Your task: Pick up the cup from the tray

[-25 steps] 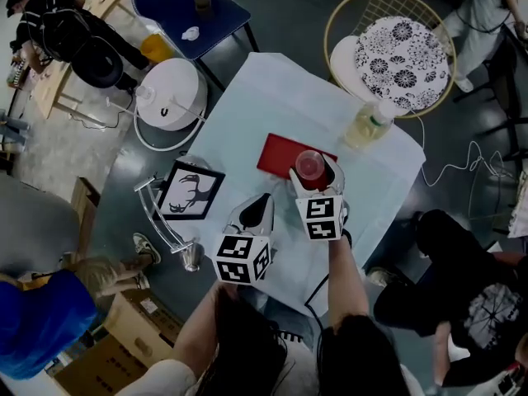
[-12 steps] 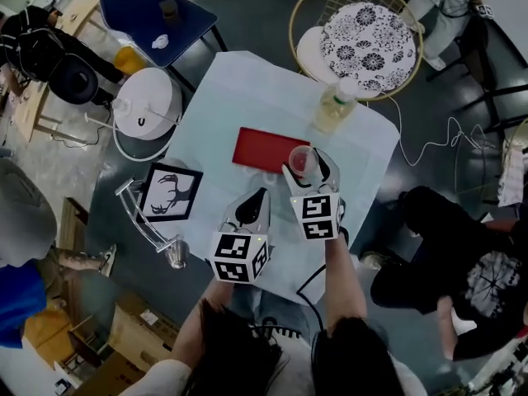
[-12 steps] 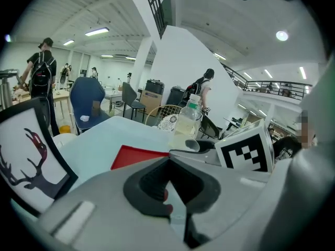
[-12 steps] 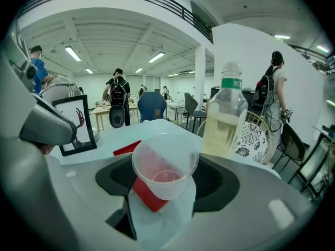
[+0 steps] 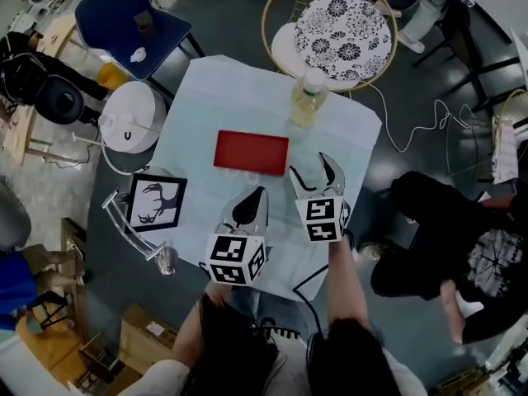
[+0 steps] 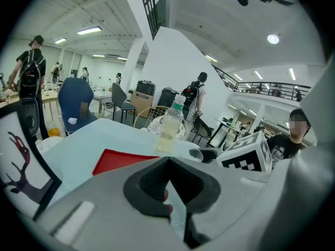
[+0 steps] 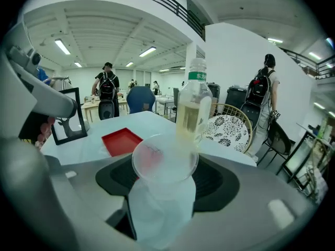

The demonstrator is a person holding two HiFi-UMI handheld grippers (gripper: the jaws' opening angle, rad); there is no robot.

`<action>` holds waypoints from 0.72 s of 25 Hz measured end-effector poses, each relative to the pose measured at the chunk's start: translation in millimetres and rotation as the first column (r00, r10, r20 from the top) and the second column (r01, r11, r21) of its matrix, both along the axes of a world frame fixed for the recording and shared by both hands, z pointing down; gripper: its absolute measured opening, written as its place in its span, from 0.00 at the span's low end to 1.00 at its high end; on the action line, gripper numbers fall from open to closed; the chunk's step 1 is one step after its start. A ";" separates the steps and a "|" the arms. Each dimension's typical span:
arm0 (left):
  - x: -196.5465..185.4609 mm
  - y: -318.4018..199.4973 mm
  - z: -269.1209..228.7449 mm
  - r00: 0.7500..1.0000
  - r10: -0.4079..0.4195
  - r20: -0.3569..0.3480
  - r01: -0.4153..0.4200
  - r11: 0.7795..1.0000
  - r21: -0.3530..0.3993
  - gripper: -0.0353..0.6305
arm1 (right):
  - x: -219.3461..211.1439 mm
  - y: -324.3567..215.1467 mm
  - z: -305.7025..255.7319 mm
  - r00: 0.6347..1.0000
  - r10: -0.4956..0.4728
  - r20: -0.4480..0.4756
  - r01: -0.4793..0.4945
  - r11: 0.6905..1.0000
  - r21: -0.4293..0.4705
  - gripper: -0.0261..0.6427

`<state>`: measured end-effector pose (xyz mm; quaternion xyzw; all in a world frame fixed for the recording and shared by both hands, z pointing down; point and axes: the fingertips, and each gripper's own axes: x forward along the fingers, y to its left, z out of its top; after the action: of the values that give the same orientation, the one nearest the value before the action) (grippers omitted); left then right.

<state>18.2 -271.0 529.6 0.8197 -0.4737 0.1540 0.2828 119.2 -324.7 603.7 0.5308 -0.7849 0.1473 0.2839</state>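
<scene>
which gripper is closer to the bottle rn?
Right. The right gripper, shut on the cup, sits short of the bottle, almost in line with it. The left gripper is farther back and off to the bottle's left, by the red tray.

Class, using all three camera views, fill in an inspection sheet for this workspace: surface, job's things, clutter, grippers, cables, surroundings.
Surface: table under a pale cloth; no spills seen.
Job's things: red tray lies bare; clear cup is off it, between the right gripper's jaws.
Clutter: bottle of yellowish liquid stands upright beyond the tray; deer picture at the table's left edge.
Grippers: right gripper closed on the cup; left gripper jaws together, holding nothing.
Cables: white cable loose on the floor right of the table.
Surroundings: wicker chair, blue chair, seated person close by.
</scene>
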 end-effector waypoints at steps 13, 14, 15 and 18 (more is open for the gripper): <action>30.6 -3.4 15.8 0.998 0.067 0.020 -0.067 0.998 -0.013 0.06 | 35.2 -0.9 21.9 0.998 0.052 0.041 -0.052 0.999 -0.017 0.53; 31.3 -4.8 16.4 0.998 0.068 0.016 -0.068 0.998 -0.013 0.06 | 34.9 -1.4 23.0 0.997 0.053 0.048 -0.052 0.999 -0.015 0.53; 31.4 -6.3 17.2 0.998 0.068 0.014 -0.068 0.998 -0.013 0.06 | 34.4 -1.4 25.1 0.997 0.052 0.050 -0.051 0.999 -0.016 0.53; 28.3 -11.7 18.5 0.998 0.056 0.012 -0.056 0.998 -0.010 0.06 | 32.4 1.2 34.8 0.998 0.046 0.043 -0.045 0.999 -0.030 0.53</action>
<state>46.5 -282.7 548.1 0.8302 -0.4515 0.1694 0.2795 151.6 -323.5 638.5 0.5411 -0.7763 0.1766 0.2709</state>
